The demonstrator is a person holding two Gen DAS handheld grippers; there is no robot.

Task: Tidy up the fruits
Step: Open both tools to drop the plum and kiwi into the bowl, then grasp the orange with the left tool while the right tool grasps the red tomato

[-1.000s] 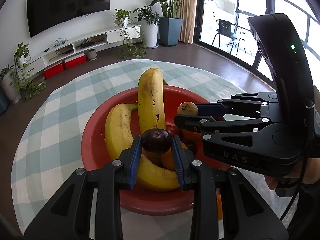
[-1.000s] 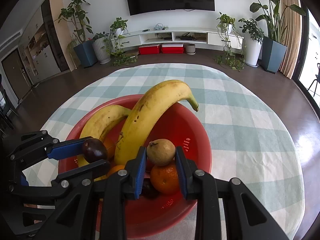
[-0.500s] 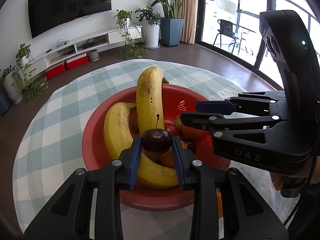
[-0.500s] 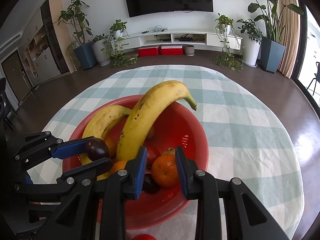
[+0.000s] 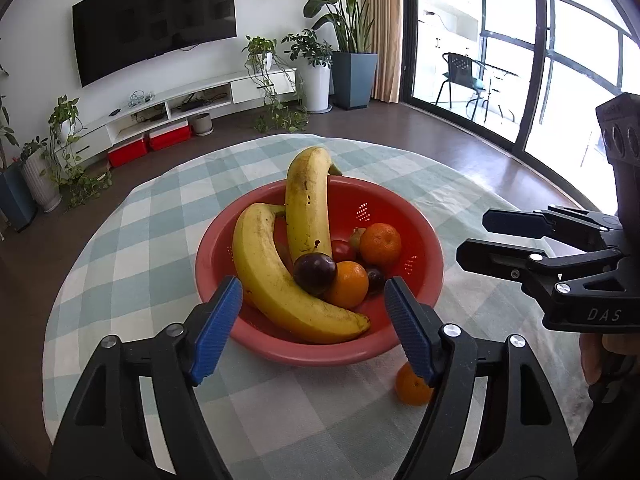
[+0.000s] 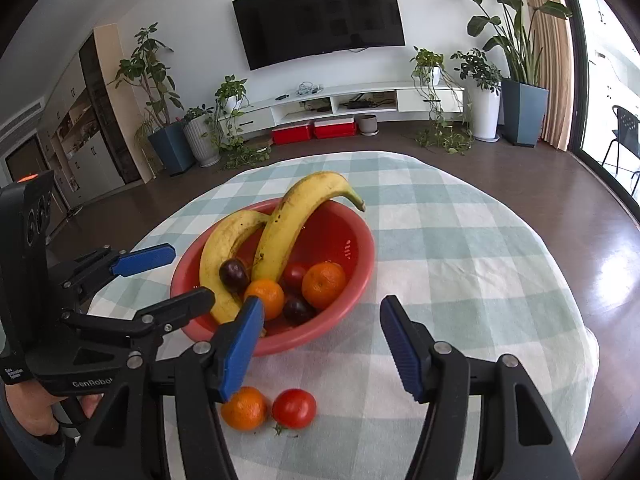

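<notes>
A red bowl (image 5: 424, 240) (image 6: 360, 264) on the checked tablecloth holds two bananas (image 5: 276, 272) (image 6: 296, 216), two oranges (image 5: 380, 242) (image 6: 323, 284), a red tomato (image 6: 295, 275) and dark plums (image 5: 315, 273) (image 6: 233, 274). My left gripper (image 5: 314, 328) is open and empty, just in front of the bowl. My right gripper (image 6: 320, 344) is open and empty, to the bowl's right and near side. An orange (image 6: 244, 407) (image 5: 412, 386) and a tomato (image 6: 294, 408) lie on the cloth in front of the bowl.
The round table's checked cloth (image 6: 460, 248) extends to the right and behind the bowl. The table edge drops to a dark wood floor (image 6: 600, 216). A TV wall, low shelf and potted plants stand far behind.
Both grippers have opened and pulled back from the bowl. The left let go of the dark plum, now resting in the bowl. The right let go its small fruit a moment earlier.
</notes>
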